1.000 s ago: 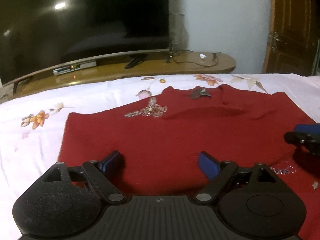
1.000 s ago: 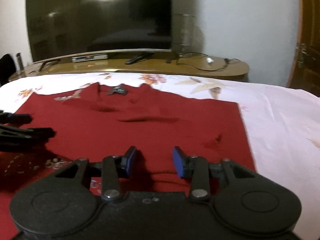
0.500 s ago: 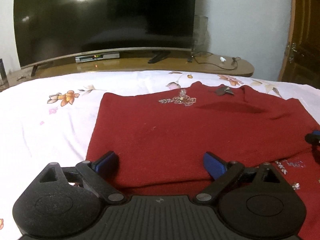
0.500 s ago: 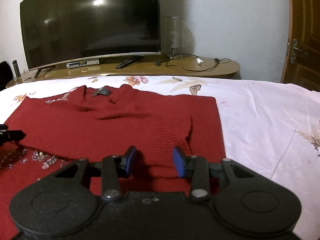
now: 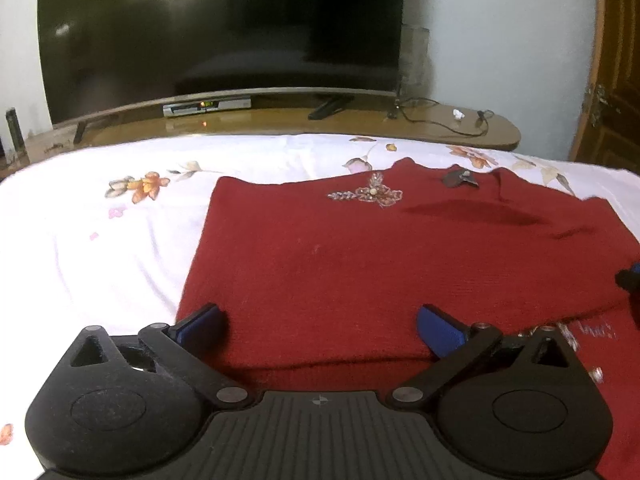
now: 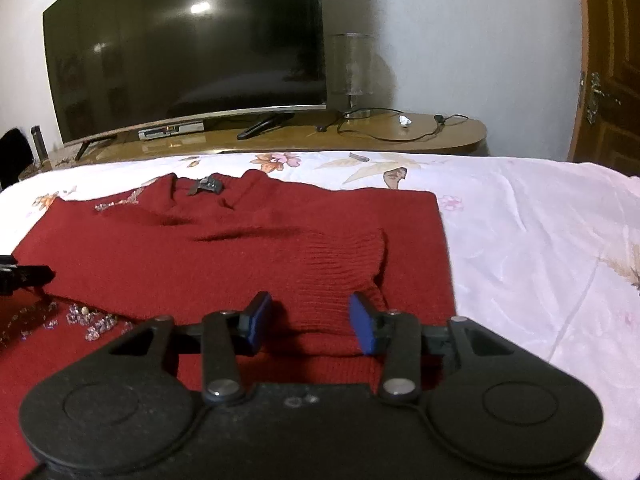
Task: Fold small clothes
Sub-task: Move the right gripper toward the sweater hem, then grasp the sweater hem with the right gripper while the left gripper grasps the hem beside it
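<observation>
A dark red knitted sweater lies flat on the white floral bedsheet, with a beaded flower motif near its collar. A sleeve is folded across the body; its ribbed cuff shows in the right wrist view, where the sweater fills the middle. My left gripper is open and empty over the sweater's near left part. My right gripper is open and empty just before the cuff. The right gripper's tip shows at the left wrist view's right edge.
A large dark TV stands on a low wooden console beyond the bed, with a set-top box and cables. A wooden door is at the right. Bare sheet lies right of the sweater.
Both grippers have drawn back and apart from the sweater's middle. The folded sleeve with its cuff now lies across the body. The right gripper's jaws are wider.
</observation>
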### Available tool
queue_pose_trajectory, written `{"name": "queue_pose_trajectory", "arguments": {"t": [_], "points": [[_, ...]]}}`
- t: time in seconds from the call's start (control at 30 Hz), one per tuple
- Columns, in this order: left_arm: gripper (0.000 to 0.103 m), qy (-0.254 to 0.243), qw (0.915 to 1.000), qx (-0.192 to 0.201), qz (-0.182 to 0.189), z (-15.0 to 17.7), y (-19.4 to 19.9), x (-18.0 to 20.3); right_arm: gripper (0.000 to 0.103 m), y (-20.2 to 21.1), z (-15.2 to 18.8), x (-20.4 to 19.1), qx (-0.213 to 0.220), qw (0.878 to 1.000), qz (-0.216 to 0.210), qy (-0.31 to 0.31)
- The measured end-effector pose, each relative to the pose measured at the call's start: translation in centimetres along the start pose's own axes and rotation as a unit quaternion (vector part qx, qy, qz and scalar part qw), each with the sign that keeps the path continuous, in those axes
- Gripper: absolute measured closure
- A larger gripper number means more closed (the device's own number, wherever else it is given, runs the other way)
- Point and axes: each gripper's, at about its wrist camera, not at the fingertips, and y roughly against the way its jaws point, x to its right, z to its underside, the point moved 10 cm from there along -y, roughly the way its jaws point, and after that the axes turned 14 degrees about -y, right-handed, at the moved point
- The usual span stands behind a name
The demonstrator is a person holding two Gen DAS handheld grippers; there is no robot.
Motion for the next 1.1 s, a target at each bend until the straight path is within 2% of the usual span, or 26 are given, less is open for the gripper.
{"name": "queue_pose_trajectory", "arguments": {"t": [0.07, 0.13, 0.23, 0.47, 0.6, 0.7, 0.77, 0.83, 0.9, 0.97, 1.0, 1.03, 1.07, 1.1], "points": [[0.000, -0.002, 1.0000, -0.004, -0.005, 0.7, 1.5, -0.2, 0.057, 0.7, -0.2, -0.2, -0.002, 1.000, -0.001, 0.014], [0.000, -0.012, 0.9999, -0.010, 0.006, 2.2, 3.4, 0.0, 0.047, 2.8, -0.1, 0.1, 0.005, 1.000, -0.018, 0.007], [0.000, -0.017, 0.9995, -0.023, 0.015, 5.5, 6.3, 0.0, 0.047, 5.9, 1.1, 1.6, -0.004, 0.999, -0.036, -0.016], [0.000, 0.032, 0.9990, -0.032, 0.004, 12.5, 14.4, -1.0, 0.047, 14.1, 5.3, 5.0, -0.011, 0.999, -0.018, -0.036], [0.000, 0.053, 0.9974, -0.028, 0.040, 16.2, 19.3, -0.2, 0.047, 19.1, 7.8, 6.3, -0.022, 0.995, -0.032, -0.095], [0.000, 0.073, 0.9945, -0.022, 0.072, 18.3, 22.0, 0.5, 0.047, 22.2, 10.9, 7.4, -0.057, 0.982, -0.051, -0.170], [0.001, 0.101, 0.9896, -0.012, 0.101, 19.6, 23.5, 0.8, 0.047, 23.6, 13.1, 7.5, -0.086, 0.972, -0.066, -0.207], [0.003, 0.150, 0.9795, -0.002, 0.134, 20.7, 24.7, 0.8, 0.047, 24.9, 15.3, 7.1, -0.108, 0.965, -0.077, -0.226], [0.005, 0.190, 0.9675, 0.007, 0.167, 21.4, 25.2, 0.8, 0.047, 26.2, 16.6, 6.3, -0.109, 0.962, -0.087, -0.236], [0.005, 0.193, 0.9657, 0.007, 0.174, 21.5, 25.2, 0.8, 0.046, 26.9, 17.5, 5.2, -0.117, 0.953, -0.107, -0.259], [0.006, 0.207, 0.9607, 0.007, 0.185, 21.5, 25.1, 0.8, 0.046, 26.9, 17.9, 4.7, -0.126, 0.945, -0.122, -0.276], [0.010, 0.222, 0.9543, 0.007, 0.200, 21.3, 24.8, 0.9, 0.046, 26.9, 18.2, 4.3, -0.130, 0.939, -0.131, -0.289], [0.023, 0.233, 0.9486, 0.004, 0.214, 21.3, 24.4, 1.2, 0.046, 26.9, 18.3, 4.0, -0.128, 0.938, -0.133, -0.294], [0.028, 0.237, 0.9470, 0.002, 0.217, 21.2, 24.0, 1.3, 0.048, 26.8, 18.3, 3.8, -0.126, 0.938, -0.134, -0.295]]}}
